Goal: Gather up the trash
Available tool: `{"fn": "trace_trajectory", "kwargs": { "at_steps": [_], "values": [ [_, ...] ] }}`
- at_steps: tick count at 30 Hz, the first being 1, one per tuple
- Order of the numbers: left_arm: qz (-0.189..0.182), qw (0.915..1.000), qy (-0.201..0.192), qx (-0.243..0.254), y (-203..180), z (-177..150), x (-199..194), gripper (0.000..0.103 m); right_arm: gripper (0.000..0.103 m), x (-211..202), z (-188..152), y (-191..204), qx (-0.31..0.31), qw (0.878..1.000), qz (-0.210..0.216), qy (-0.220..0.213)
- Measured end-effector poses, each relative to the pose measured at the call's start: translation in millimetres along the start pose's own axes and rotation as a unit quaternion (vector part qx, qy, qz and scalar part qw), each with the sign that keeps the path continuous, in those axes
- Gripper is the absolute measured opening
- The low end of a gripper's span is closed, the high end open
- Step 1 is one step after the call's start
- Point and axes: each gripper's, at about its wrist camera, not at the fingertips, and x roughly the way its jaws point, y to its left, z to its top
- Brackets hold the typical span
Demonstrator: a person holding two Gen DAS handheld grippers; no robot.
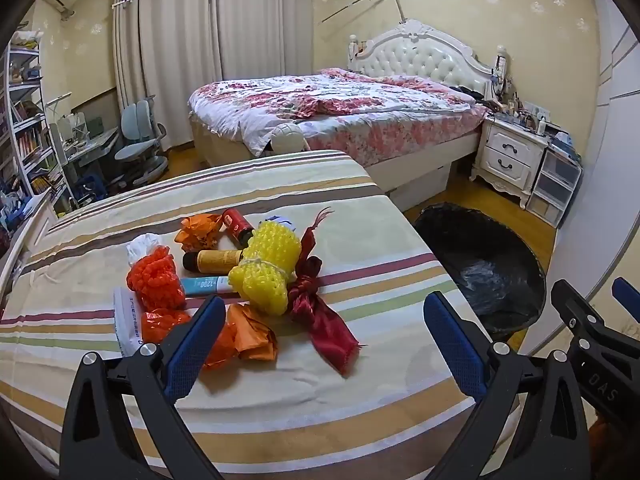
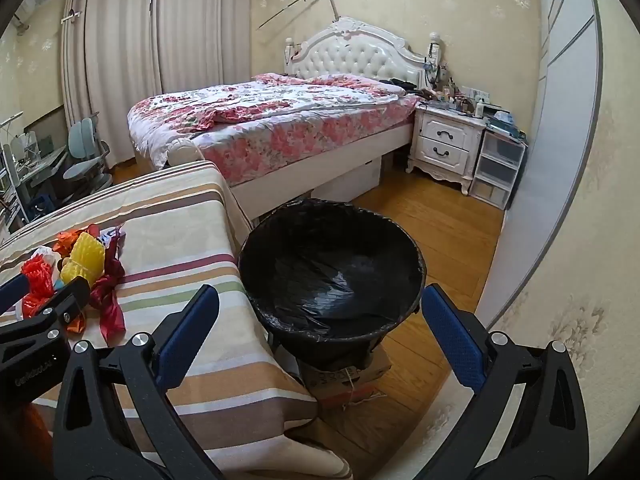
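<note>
Two claws show in the left wrist view. The left claw (image 1: 324,332) is spread wide with nothing between its blue fingers (image 1: 192,348), tilted down over a bench (image 1: 360,360) covered in a striped cloth. A heap of trash lies on the cloth just ahead of it: a yellow foam net (image 1: 266,268) tied round its middle, a dark red ribbon (image 1: 320,312) beside that on the right, an orange foam net (image 1: 156,278) to the left, crumpled orange wrappers (image 1: 244,338) nearest the claw, a yellow bottle (image 1: 216,261), a red can (image 1: 237,224) and a blue tube (image 1: 206,285). The left finger overlaps the orange wrappers in the picture (whether it touches them cannot be told). To the right of the bench, on the floor side, stands a bin (image 1: 480,264) lined with a black bag. The right claw (image 1: 592,312) juts in at the right edge, near the bin.

In the right wrist view, the right claw (image 2: 320,328) is likewise spread and empty, pointing down at the bin (image 2: 332,264), which sits on a cardboard box (image 2: 348,376) just beside the bench (image 2: 180,240). The trash heap, with the yellow foam net (image 2: 84,260) and the ribbon (image 2: 108,292), lies on the bench at the left, and the left claw (image 2: 44,304) reaches in there. Behind stand a bed (image 2: 272,120) with a flowered quilt and a white nightstand (image 2: 444,144).
</note>
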Motion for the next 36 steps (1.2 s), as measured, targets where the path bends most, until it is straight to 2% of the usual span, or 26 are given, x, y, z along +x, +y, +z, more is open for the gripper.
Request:
{"fn": "trace_trajectory", "kwargs": {
  "at_steps": [1, 36],
  "values": [
    [0.001, 0.9999, -0.012, 0.002, -0.2, -0.2, -1.3, 0.097, 0.099, 0.3, -0.2, 0.1, 0.0, 1.0, 0.0, 0.002],
    [-0.001, 1.0, -0.005, 0.002, -1.9, -1.0, -1.2, 0.097, 0.099, 0.3, -1.4, -3.2, -0.002, 1.0, -0.001, 0.007]
  ]
}}
